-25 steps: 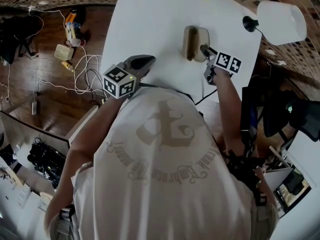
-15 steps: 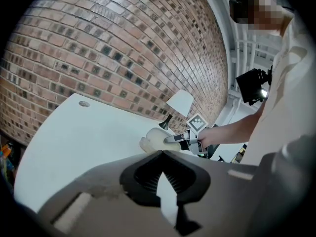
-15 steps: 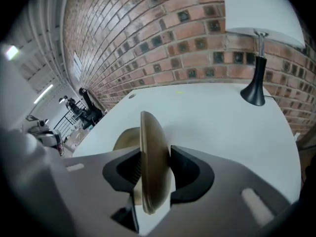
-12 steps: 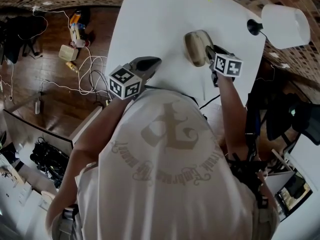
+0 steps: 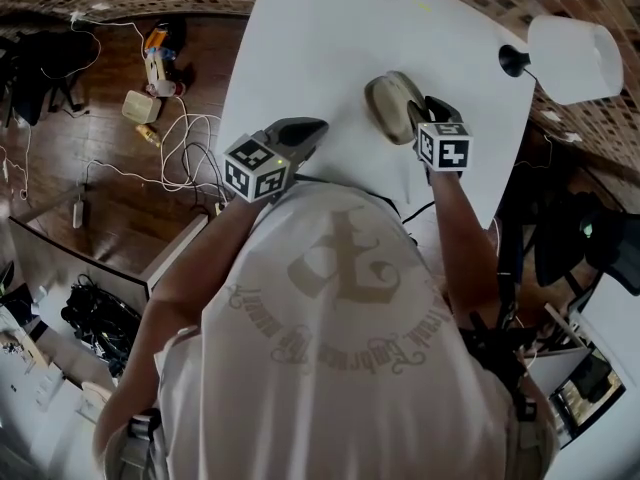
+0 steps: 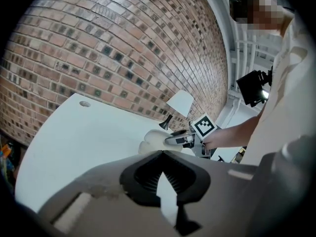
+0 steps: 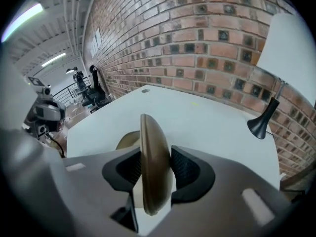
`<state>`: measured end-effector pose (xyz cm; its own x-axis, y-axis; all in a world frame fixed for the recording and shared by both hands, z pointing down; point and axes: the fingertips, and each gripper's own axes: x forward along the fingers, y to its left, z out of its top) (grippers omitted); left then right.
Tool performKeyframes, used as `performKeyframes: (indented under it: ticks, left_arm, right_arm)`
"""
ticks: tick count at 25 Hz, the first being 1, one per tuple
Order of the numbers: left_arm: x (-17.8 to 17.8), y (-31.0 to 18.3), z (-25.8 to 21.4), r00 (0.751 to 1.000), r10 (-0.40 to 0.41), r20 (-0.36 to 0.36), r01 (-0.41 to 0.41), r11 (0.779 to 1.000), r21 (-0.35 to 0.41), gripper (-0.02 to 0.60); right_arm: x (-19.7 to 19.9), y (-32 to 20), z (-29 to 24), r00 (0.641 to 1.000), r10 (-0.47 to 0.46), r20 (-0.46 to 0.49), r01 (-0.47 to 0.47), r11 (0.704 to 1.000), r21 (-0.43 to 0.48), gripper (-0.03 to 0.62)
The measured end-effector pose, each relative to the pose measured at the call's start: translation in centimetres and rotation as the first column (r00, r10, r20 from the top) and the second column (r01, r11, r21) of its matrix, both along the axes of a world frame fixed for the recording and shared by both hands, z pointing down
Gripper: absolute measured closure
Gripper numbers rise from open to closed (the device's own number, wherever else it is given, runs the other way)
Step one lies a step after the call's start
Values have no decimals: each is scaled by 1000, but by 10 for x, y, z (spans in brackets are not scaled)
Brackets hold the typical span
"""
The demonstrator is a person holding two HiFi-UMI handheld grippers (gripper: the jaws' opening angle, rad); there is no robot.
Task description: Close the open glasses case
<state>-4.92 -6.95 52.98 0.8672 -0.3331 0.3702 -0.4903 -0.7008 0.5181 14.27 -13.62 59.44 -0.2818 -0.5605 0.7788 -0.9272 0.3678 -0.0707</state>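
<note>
Fingers (image 6: 143,178) of the left gripper (image 5: 314,128) lie together at their tips with nothing held between them. In the head view this gripper is poised over the near left part of the white table (image 5: 320,38), and its marker cube (image 5: 258,166) sits just beyond the person's printed shirt (image 5: 340,348). The glasses case (image 5: 392,104) lies to the right on the same table, well apart from the left gripper and closer to the table's right edge. The fingers (image 7: 185,168) of the right gripper (image 5: 420,110) are clamped on it. In the right gripper view, the tan lid (image 7: 153,152) stands on edge between the two dark pads, each pad pressing one face, and the case's other half (image 7: 126,141) shows behind the lid to its left. The right gripper's marker cube (image 5: 442,146) is just beside the case, on the person's side of it. Farther right, a lamp (image 5: 573,56) with a white shade and a black base (image 5: 512,61) stands near the table's far right corner, in front of the brick wall (image 7: 207,38).
</note>
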Motion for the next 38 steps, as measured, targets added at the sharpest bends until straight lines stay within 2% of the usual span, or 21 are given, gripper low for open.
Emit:
performKeyframes:
  ticks: [7,22,35,38]
  left_arm:
    - [2,-1,1,1000,11,-2,-11,1000,-1,577]
    - [8,-3,0,999,35,-3,-35,999,4,577]
    - [10,-3,-1,999,50,-4,-50,999,2,577]
    - [11,-3,-1,999,51,-4,-51,999,3,577]
  right_arm:
    - [-19,11,-2,993,-98,-64,101,994,44,402]
    - [-43,29,-7,985,-166,-38,169,982,85,362]
    - [-60,38,-5,977,-213,-3,212,974,81,362]
    - [-64,41,-3,974,-225,19,223,971,83,403]
